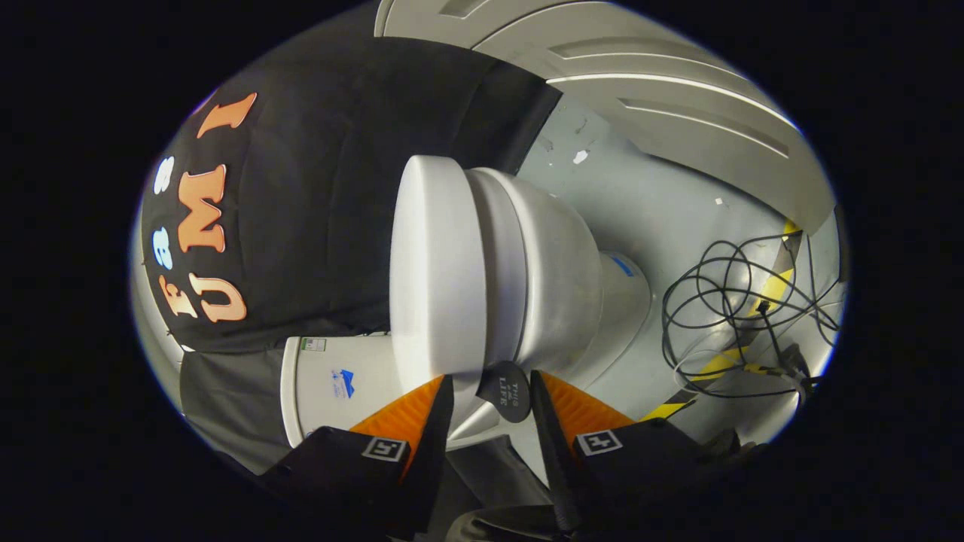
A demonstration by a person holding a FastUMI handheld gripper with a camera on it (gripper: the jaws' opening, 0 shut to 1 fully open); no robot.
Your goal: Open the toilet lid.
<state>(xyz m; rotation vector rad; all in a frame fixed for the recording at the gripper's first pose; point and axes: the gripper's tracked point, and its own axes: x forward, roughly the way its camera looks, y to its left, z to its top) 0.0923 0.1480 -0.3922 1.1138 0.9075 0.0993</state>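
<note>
The toilet lid (433, 263) lies closed just ahead of the tool (491, 391), whose fingers stand spread, seemingly around its dark tab (506, 391).

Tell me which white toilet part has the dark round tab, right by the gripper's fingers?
The lid: its dark round tab sits between the open gripper's fingers. The bowl and tank have none.

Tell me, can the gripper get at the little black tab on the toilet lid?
Probably yes. The gripper is open, and the tab on the lid sits right between its fingertips with nothing in between.
</note>
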